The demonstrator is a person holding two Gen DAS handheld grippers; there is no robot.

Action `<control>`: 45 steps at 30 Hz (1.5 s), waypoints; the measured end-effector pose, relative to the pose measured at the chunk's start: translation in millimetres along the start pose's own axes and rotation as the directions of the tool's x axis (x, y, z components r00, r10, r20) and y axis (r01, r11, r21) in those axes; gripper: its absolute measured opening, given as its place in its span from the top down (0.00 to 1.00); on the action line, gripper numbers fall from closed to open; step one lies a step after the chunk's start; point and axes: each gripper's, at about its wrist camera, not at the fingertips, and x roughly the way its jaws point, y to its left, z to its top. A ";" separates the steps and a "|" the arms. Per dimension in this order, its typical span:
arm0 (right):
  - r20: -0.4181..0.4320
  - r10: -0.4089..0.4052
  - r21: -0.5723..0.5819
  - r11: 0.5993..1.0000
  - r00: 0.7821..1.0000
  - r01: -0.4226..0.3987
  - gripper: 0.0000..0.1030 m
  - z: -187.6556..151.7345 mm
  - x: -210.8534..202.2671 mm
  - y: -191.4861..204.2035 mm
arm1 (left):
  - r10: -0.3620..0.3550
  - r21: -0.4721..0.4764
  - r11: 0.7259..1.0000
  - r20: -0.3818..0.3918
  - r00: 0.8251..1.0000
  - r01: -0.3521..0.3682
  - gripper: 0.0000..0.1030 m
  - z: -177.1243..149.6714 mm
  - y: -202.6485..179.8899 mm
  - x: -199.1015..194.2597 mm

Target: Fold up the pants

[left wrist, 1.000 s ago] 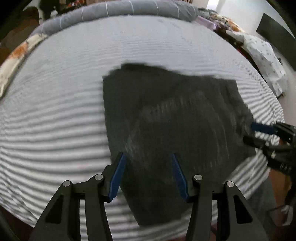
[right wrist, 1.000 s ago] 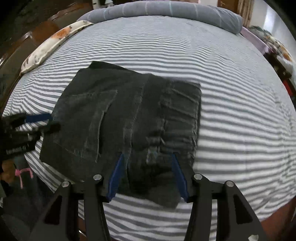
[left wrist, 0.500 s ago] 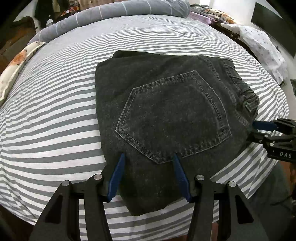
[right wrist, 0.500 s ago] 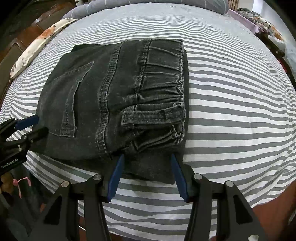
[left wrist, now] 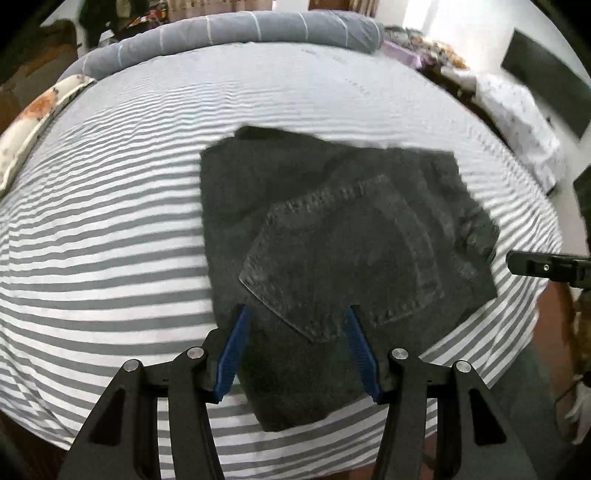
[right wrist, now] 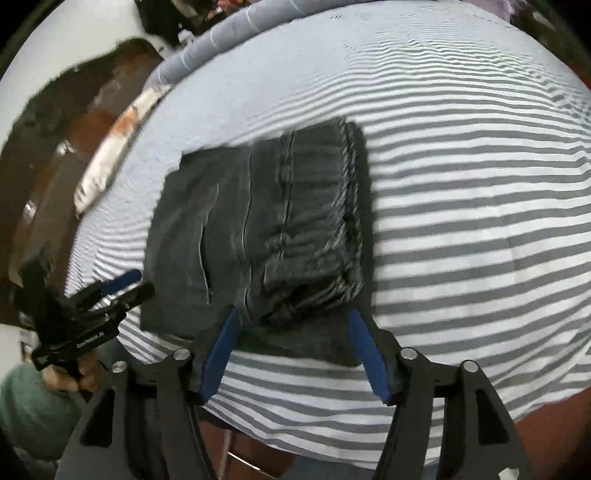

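Observation:
The dark grey jeans point(left wrist: 332, 240) lie folded into a compact rectangle on the grey-and-white striped bed point(left wrist: 110, 240), back pocket facing up. My left gripper point(left wrist: 298, 310) hovers open over the fold's near edge, and its blue pads do not press the cloth. In the right wrist view the gathered waistband point(right wrist: 314, 221) of the jeans point(right wrist: 229, 240) faces my right gripper point(right wrist: 294, 312). Its jaws are opening, and the fold's near edge shows between them without being squeezed. The left gripper point(right wrist: 122, 284) shows at the fold's left corner, and the right gripper point(left wrist: 517, 260) just off its right edge.
A rolled grey duvet point(left wrist: 229, 29) runs along the far side of the bed. A floral pillow point(left wrist: 33, 118) lies at the left edge, and spotted white bedding point(left wrist: 524, 122) sits off to the right. Dark wooden furniture point(right wrist: 74, 129) stands left. A hand and green sleeve point(right wrist: 33, 406) hold the left gripper.
Both cameras have drawn back from the jeans, which look smaller now. The right jaws have widened, and the right view has tilted. The fold lies as before.

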 end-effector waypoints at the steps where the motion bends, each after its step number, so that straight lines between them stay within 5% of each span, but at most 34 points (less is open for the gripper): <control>1: 0.009 0.013 0.013 1.000 1.000 -0.013 0.39 2.4 -1.5 -5.1 | -0.012 -0.022 1.000 0.003 1.000 0.012 0.47 3.1 5.9 -1.7; 9: 0.048 0.214 0.147 0.965 0.976 -0.219 0.37 41.8 6.7 -66.1 | -0.130 -0.254 0.959 -0.006 0.992 0.124 0.47 21.3 69.7 14.8; 15: 0.038 0.269 0.179 0.946 0.962 -0.271 0.37 59.8 37.6 -88.2 | -0.246 -0.383 0.895 0.002 0.969 0.228 0.47 20.6 98.0 36.9; 23: 0.073 0.403 0.194 0.892 0.912 -0.409 0.37 66.5 63.4 -99.0 | -0.351 -0.393 0.857 0.031 0.936 0.334 0.47 25.3 99.4 50.4; 28: 0.062 0.474 0.159 0.864 0.878 -0.477 0.36 65.1 68.4 -91.9 | -0.360 -0.373 0.860 0.042 0.932 0.349 0.47 29.6 94.4 57.6; 33: 0.031 0.491 0.117 0.863 0.871 -0.491 0.35 62.6 72.8 -76.4 | -0.352 -0.359 0.867 0.045 0.935 0.345 0.43 32.8 91.7 58.0; 36: 0.042 0.521 0.130 0.843 0.852 -0.522 0.36 59.7 72.3 -76.6 | -0.390 -0.367 0.851 0.041 0.920 0.377 0.43 24.3 95.4 52.9; 40: 0.048 0.528 0.133 0.838 0.848 -0.529 0.41 60.8 76.9 -77.9 | -0.404 -0.375 0.842 0.041 0.914 0.389 0.43 26.6 98.5 56.9; 45: 0.056 0.495 0.127 0.858 0.867 -0.498 0.49 66.9 83.5 -72.6 | -0.398 -0.378 0.842 0.044 0.916 0.384 0.39 40.4 94.5 64.3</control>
